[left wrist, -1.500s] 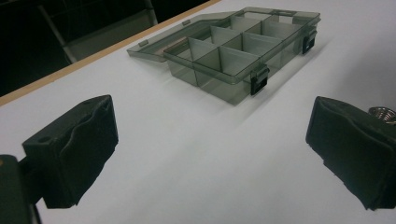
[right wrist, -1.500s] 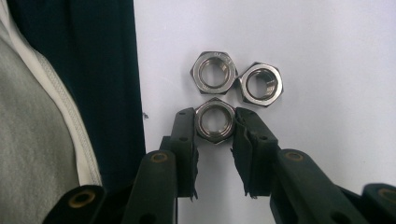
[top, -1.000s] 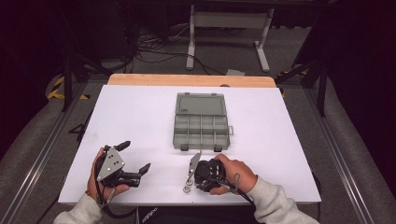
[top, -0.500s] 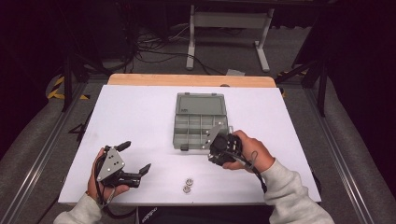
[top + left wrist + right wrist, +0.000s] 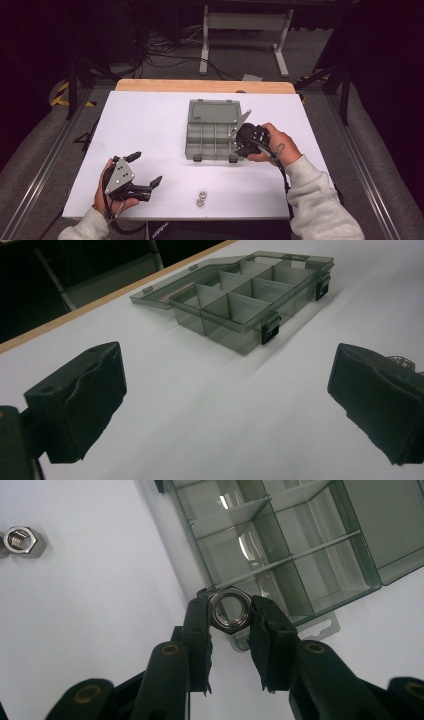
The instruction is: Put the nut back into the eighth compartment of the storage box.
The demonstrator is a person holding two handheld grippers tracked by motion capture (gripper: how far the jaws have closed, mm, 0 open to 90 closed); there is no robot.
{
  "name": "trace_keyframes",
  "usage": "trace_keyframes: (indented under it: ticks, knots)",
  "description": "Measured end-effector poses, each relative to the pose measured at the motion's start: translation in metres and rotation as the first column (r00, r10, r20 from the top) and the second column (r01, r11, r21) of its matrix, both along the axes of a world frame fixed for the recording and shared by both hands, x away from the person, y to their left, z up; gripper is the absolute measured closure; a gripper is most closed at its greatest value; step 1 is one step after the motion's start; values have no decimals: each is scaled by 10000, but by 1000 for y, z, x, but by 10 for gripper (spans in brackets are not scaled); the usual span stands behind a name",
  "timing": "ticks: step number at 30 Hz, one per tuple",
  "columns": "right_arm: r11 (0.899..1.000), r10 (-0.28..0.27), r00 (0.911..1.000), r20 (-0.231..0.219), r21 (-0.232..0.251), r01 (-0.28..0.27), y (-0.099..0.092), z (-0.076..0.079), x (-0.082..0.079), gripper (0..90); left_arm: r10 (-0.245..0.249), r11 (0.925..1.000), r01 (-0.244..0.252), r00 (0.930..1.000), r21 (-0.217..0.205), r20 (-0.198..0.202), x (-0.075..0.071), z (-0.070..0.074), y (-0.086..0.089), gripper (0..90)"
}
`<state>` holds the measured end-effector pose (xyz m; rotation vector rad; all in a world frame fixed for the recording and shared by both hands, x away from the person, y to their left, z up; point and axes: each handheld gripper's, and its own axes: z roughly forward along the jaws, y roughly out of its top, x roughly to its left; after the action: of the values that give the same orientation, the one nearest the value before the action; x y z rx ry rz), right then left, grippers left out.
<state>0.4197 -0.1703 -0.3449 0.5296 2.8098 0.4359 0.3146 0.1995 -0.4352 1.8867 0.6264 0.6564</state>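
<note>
The right hand-held gripper (image 5: 229,611) is pinching a silver hex nut (image 5: 229,610) between its tips, bore facing the camera, over the grey-green compartment box (image 5: 280,545).

My left tool (image 5: 227,410) has its two black padded jaws spread wide apart, low over the white counter (image 5: 210,405). Ahead between them sits a translucent grey plastic compartment box (image 5: 250,295), its lid laid open behind and two dark latches on its near wall. A small metal nut (image 5: 400,360) peeks over my right jaw.
</note>
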Motion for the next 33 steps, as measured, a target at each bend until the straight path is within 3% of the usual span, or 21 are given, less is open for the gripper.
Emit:
trace_keyframes:
  ticks: [25, 33]
  knots:
    - [9984, -410, 9977, -546, -409, 388, 7, -22, 28, 706, -41, 10000, 41, 10000, 64, -60, 1, -1, 0, 29]
    - [9962, -674, 9944, -811, -608, 626, 5, -35, 39, 706, -78, 9999, 79, 9999, 106, -120, 1, -1, 1, 29]
